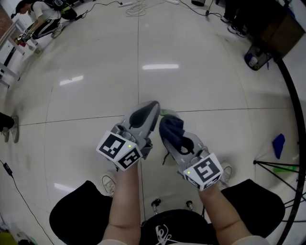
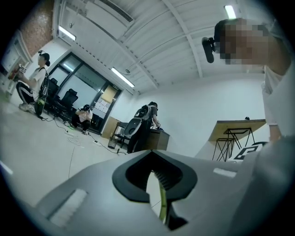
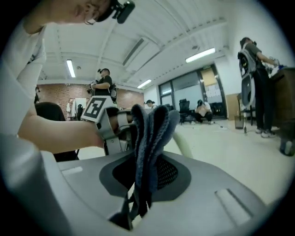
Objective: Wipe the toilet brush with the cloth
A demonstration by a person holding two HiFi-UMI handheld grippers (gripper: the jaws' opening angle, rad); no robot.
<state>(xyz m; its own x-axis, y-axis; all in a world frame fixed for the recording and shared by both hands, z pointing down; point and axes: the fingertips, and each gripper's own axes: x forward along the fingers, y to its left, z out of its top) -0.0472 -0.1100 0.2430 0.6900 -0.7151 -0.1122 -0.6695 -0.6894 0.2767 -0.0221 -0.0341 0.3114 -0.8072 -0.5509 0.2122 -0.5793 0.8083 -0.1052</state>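
Over the floor in the head view, my left gripper (image 1: pixel 151 111) and right gripper (image 1: pixel 166 125) nearly touch at the tips. A dark blue cloth (image 1: pixel 175 128) is folded into the right gripper, which is shut on it. In the right gripper view the cloth (image 3: pixel 150 133) stands up out of that gripper (image 3: pixel 144 177). Behind it runs the pale toilet brush handle (image 3: pixel 184 148), leading toward the left gripper (image 3: pixel 116 130). A pale green bit of the brush (image 1: pixel 167 113) shows between the tips. A thin yellow-green strip (image 2: pixel 162 203) sits in the left gripper (image 2: pixel 155 184), whose jaws are closed on it.
A blue object (image 1: pixel 278 145) lies on the floor at right, beside black stand legs (image 1: pixel 279 165). A bin (image 1: pixel 257 58) and dark furniture stand at the far right. A person (image 1: pixel 44 19) crouches far left. Cables (image 1: pixel 138 6) trail across the back. My shoes (image 1: pixel 109 184) are below.
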